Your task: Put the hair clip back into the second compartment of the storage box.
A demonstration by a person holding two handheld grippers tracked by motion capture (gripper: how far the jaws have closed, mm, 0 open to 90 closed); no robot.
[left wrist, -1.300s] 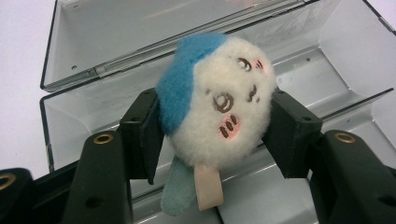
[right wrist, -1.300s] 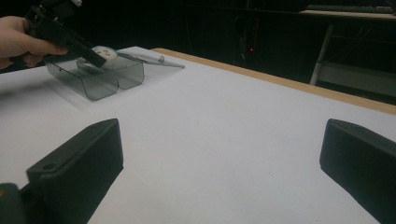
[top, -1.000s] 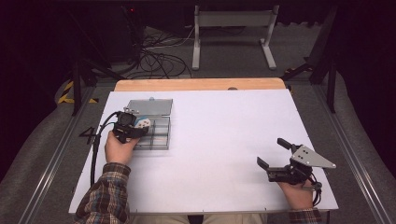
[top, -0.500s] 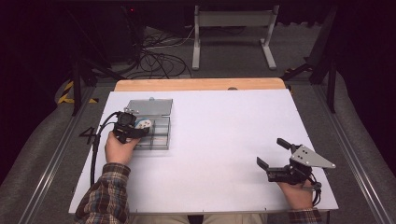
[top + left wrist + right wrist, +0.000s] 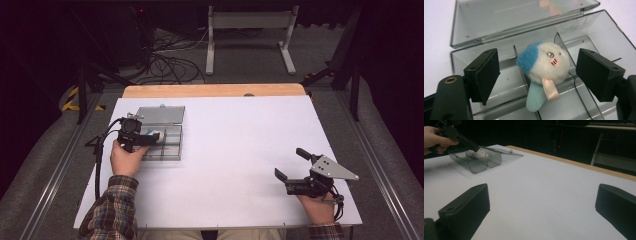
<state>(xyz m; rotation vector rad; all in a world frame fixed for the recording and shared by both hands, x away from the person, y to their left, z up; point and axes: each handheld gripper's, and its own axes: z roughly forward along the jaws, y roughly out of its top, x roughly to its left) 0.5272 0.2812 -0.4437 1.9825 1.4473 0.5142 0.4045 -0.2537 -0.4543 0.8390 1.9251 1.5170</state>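
Black jaws of the right gripper point(image 5: 291, 170) stand wide apart with nothing between them, low over the white table point(image 5: 240, 150) at its near right corner, held in the person's right hand point(image 5: 316, 206). Only bare tabletop lies ahead of it.

Farther off on the left, the left gripper point(image 5: 537, 71) hangs over a smoky clear plastic box point(image 5: 165, 142). Its jaws have just been opening; they now stand spread on either side of a small plush toy point(image 5: 544, 67), with a gap showing at each pad. That toy, white with a blue patch, a pale blue tail and a satin loop, rests on the box's dividers, straddling the compartments rather than sitting inside one. Behind it the hinged lid point(image 5: 506, 17) lies folded back, open. Beyond the table's wooden far edge point(image 5: 215, 90), cables point(image 5: 170, 60) sprawl on the dark floor.
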